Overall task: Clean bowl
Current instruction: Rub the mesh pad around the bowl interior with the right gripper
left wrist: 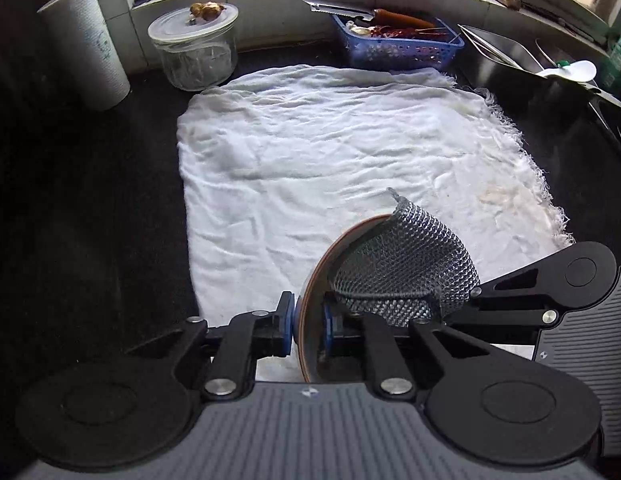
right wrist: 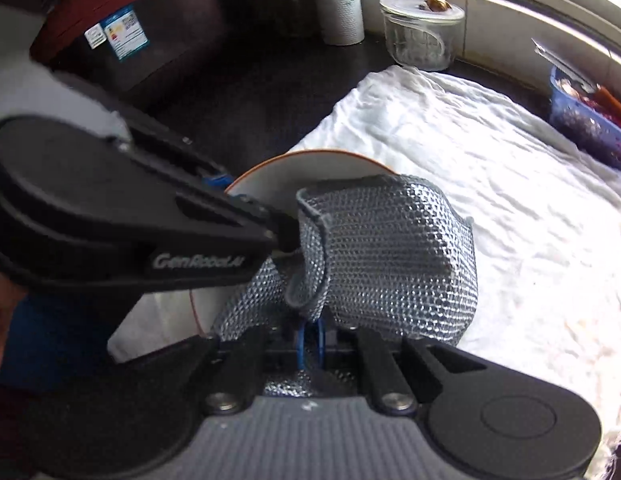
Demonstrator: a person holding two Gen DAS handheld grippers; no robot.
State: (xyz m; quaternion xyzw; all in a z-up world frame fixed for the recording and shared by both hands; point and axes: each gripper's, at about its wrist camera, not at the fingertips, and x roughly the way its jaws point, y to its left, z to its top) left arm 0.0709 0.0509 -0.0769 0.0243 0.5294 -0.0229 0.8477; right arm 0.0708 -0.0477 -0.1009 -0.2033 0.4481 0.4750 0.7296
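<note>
The left gripper (left wrist: 306, 330) is squeezing the rim of the bowl (left wrist: 310, 300) between its blue pads, one pad outside and one pad inside. The bowl is tipping up on its edge over the white cloth (left wrist: 330, 140) on the dark counter (left wrist: 90, 200). The right gripper (right wrist: 309, 344) is pinching a grey mesh scrubbing cloth (right wrist: 382, 256) tight. The scrubbing cloth is lying over the bowl's rim and hanging into the bowl. A glass jar (left wrist: 194, 50), a paper towel roll (left wrist: 86, 40) and a blue basket (left wrist: 398, 46) are standing at the back, well apart from the bowl
</note>
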